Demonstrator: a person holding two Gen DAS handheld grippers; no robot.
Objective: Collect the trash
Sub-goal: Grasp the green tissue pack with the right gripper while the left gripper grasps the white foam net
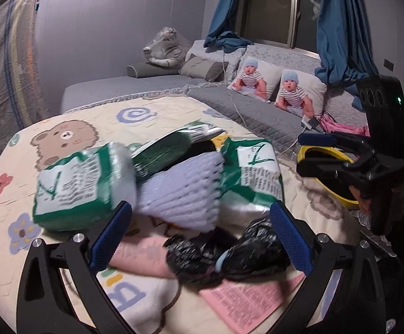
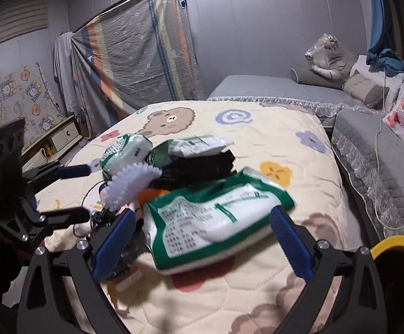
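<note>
A heap of trash lies on the cream bear-print quilt (image 1: 71, 139). In the left wrist view my left gripper (image 1: 200, 236) is open, with its blue pads either side of a white foam net (image 1: 182, 194) and a crumpled black plastic bag (image 1: 230, 256). Green-and-white wrappers lie left (image 1: 82, 186) and right (image 1: 252, 172) of the net. In the right wrist view my right gripper (image 2: 202, 243) is open around a large green-and-white wrapper (image 2: 207, 222) lying flat on the quilt. The foam net (image 2: 132, 186) sits just left of it.
A yellow-rimmed black bin (image 2: 391, 243) stands at the bed's right side, also visible behind the right gripper (image 1: 310, 153). Pink printed paper (image 1: 252, 297) lies under the black bag. A charger cable (image 2: 380, 128) trails over the grey bedding. Pillows line the far side.
</note>
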